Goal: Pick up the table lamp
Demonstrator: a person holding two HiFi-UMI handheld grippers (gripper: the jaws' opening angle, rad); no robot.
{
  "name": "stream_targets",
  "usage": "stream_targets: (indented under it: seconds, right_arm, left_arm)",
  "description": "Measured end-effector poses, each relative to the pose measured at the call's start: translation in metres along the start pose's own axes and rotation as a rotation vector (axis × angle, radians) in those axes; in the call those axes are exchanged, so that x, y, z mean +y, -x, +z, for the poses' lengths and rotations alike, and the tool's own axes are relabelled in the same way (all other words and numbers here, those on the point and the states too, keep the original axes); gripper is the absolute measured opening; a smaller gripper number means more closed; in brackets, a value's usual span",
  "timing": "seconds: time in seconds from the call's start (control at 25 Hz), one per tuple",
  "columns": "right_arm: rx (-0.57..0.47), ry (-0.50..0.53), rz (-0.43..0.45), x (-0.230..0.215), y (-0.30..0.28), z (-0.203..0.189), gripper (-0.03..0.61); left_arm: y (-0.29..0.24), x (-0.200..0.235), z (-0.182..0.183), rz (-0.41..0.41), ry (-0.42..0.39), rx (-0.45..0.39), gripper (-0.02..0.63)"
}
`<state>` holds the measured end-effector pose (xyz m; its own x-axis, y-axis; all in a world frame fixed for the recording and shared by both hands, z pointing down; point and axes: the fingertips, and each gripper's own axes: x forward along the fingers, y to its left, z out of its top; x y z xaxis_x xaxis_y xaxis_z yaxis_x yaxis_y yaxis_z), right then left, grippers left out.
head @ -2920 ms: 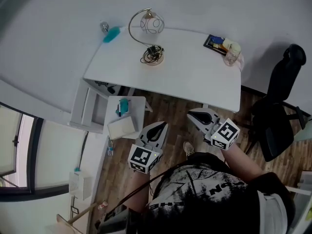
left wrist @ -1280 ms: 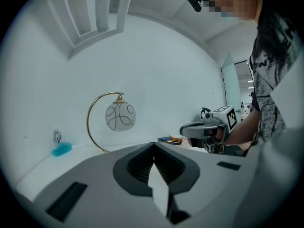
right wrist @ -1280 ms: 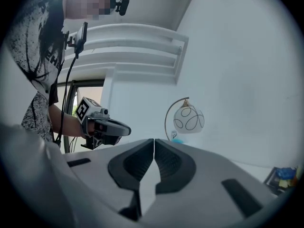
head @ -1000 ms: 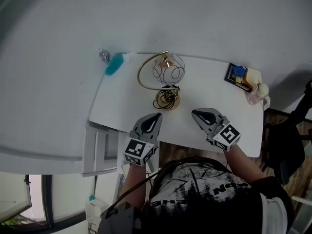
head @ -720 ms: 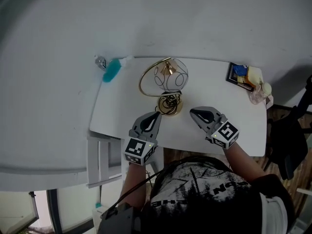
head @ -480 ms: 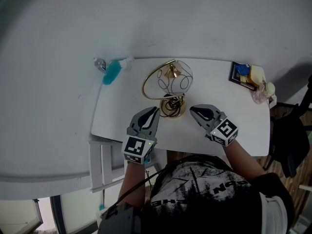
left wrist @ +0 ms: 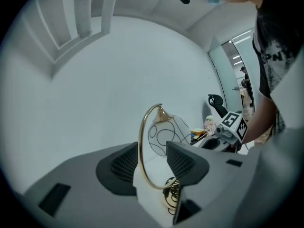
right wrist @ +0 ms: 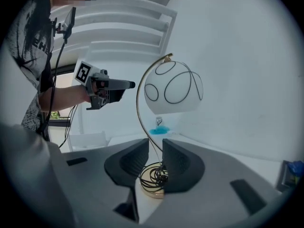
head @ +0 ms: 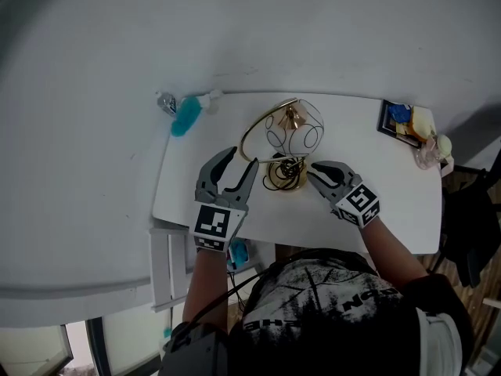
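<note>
The table lamp (head: 291, 134) stands on the white table (head: 376, 202): a gold arc, a white globe shade with black lines, and a round base (head: 283, 177) with a coiled black cord. My left gripper (head: 239, 161) is just left of the arc, and its jaws are opening wide. In the left gripper view the gold arc (left wrist: 141, 146) shows in the gap, untouched. My right gripper (head: 315, 171) sits right of the base, jaws opening a little. In the right gripper view the thin stem (right wrist: 153, 141) lines up with the narrow gap, and the pads do not press it.
A teal object (head: 185, 116) and a small metal piece (head: 166, 102) lie at the table's back left by the wall. A dark frame with yellow items (head: 398, 118) and a pink glass (head: 431, 152) sit at the back right. A white shelf unit (head: 160, 269) stands below the table's left edge.
Both grippers have moved forward across the table to the lamp, one on each side. Their jaws, shut before, now stand apart, the left widely and the right slightly.
</note>
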<state>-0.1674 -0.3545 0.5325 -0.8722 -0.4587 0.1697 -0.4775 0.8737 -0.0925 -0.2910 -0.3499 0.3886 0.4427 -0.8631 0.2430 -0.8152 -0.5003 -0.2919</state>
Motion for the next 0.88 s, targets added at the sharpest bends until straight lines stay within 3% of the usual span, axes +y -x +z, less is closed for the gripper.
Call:
stream_targets:
  seconds: [0.44,0.88]
  right_arm:
    - [0.122,-0.023,-0.038,-0.029,-0.05,-0.043,0.19]
    - [0.189,-0.082,-0.092,-0.054,-0.091,-0.088,0.202]
  left_arm:
    - [-0.039,0.024,0.014,-0.024,-0.09,0.066,0.193]
    - [-0.077,0.023,0.022,-0.066,-0.105,0.061,0.184]
